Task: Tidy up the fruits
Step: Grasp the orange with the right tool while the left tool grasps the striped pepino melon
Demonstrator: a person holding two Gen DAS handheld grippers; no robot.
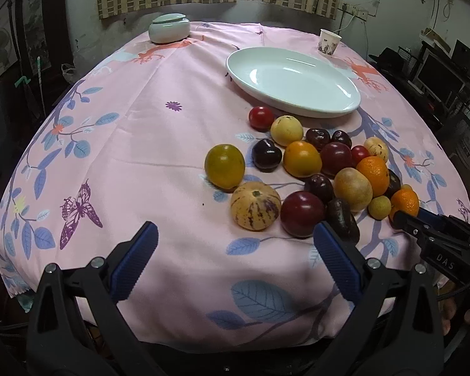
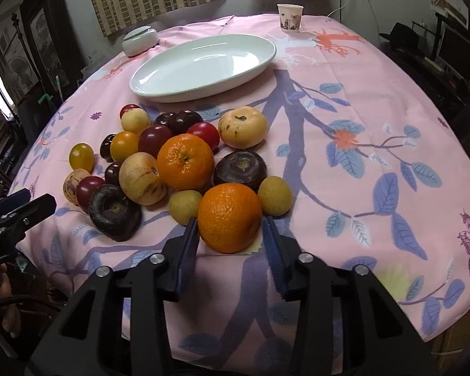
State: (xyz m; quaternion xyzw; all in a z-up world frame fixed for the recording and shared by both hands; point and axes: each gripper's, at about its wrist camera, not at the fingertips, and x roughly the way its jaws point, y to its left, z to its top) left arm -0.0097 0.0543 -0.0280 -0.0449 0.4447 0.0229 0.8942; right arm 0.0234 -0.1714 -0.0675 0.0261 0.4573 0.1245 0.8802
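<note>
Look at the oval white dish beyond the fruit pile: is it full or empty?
Empty. The oval white dish shows only its bare glazed inside in both views; every fruit lies on the pink tablecloth.

I count one white plate [image 2: 188,69]. Beyond the plate stand one paper cup [image 2: 290,17] and one lidded jar [image 2: 140,41]. All the fruits lie on the near side of the plate, twenty as far as I can tell: one orange [image 2: 185,161] and a second orange farther from the plate, two small yellow-green fruits [image 2: 274,195], four pale cream fruits [image 2: 242,127], two bright red tomatoes [image 2: 203,133], two dark red fruits [image 2: 155,139], two yellow-orange fruits [image 2: 123,145] and six dark purple fruits [image 2: 239,166].
</note>
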